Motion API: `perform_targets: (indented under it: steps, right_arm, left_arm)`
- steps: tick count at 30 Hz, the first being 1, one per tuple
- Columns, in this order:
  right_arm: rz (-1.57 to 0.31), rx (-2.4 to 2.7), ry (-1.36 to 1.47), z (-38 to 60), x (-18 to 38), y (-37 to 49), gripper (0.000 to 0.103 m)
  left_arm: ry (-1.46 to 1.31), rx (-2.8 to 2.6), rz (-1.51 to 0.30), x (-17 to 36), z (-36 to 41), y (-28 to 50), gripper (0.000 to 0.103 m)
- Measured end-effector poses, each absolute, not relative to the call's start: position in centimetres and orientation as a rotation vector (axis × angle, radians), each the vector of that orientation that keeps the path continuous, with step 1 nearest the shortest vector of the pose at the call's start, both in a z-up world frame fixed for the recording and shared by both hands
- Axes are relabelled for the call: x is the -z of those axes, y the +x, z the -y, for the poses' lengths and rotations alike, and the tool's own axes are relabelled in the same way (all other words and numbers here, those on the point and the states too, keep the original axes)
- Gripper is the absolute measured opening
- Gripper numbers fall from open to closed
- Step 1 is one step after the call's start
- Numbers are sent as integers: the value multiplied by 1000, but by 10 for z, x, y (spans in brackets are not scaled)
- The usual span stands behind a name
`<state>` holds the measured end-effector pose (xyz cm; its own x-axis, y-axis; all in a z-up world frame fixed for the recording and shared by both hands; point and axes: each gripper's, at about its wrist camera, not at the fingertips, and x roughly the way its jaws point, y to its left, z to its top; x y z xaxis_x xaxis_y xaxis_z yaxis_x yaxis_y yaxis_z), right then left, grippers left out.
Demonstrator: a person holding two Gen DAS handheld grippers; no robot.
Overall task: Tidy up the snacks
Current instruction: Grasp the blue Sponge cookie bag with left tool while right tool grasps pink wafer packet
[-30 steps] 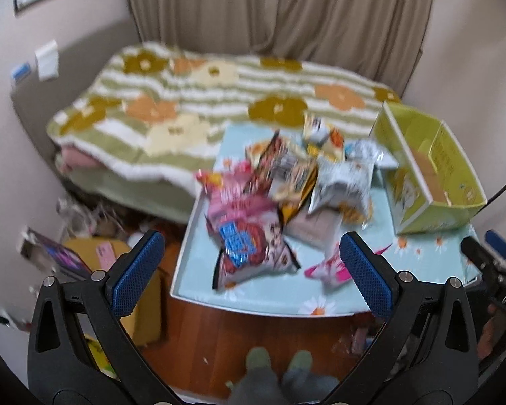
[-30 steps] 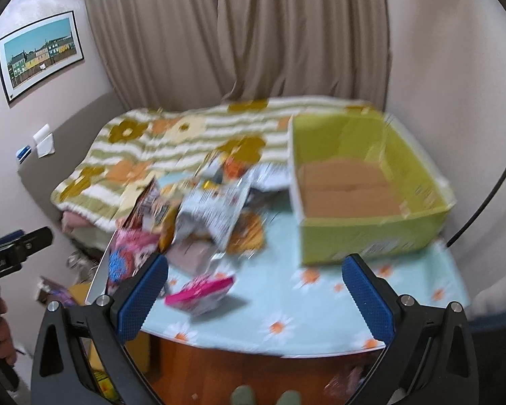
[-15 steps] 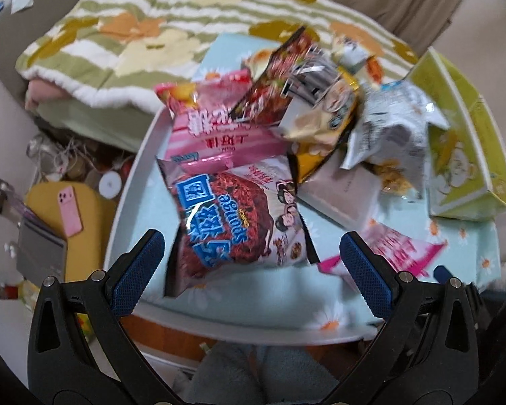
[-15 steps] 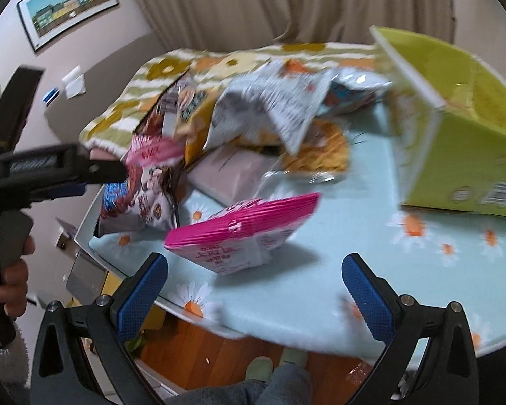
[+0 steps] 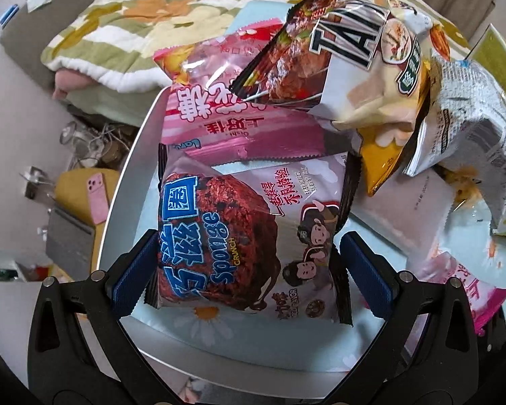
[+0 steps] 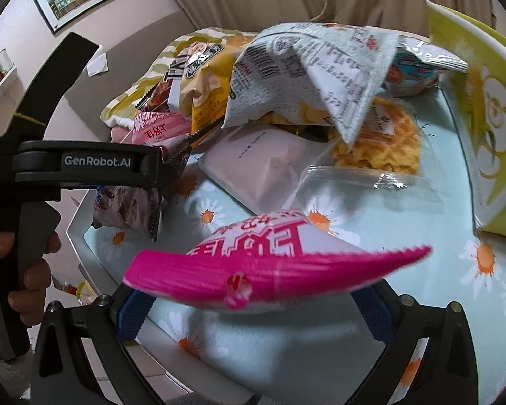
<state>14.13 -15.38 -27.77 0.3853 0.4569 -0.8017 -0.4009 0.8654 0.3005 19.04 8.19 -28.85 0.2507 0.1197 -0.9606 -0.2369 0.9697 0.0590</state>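
Note:
A brown-and-white "Sponge Crunch" bag (image 5: 246,243) lies flat at the table's near left corner. My left gripper (image 5: 249,270) is open and straddles it, one blue pad on each side edge. In the right wrist view that left gripper (image 6: 84,165) reaches over the same bag (image 6: 128,202). A bright pink packet (image 6: 270,263) lies right in front of my open right gripper (image 6: 253,314), its crimped end above the gap between the pads. Behind are piled a pink bag (image 5: 226,121), a dark-and-yellow chip bag (image 5: 337,57) and a white printed bag (image 6: 303,74).
A yellow-green open box (image 6: 489,101) stands at the table's right side. A waffle packet (image 6: 377,141) and a pale flat packet (image 6: 263,162) lie mid-table on the daisy cloth (image 6: 421,303). A floral-blanket bed (image 5: 135,17) lies beyond; a yellow stool with a pink phone (image 5: 97,199) stands left.
Both grippers have dropped down and forward to the table. The left now has the Sponge bag between its pads, the right has closed in on the pink packet. Both stay open.

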Motion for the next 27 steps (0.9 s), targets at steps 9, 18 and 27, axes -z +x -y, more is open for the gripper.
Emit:
perform_targets:
  steps: [9,18,27]
  right_arm:
    - [-1046,-537,48,155,283,155,103]
    - [-1024,-536,22,146,276,153,102]
    - [-1010,-528,-19,132,274,143,81]
  left_arm:
    - [-134,-209,-1293,292,-86,185,94]
    - [-97,-173,-1267,280,-84,175,79]
    - [-108,-132,-1263,269,-85,156,77]
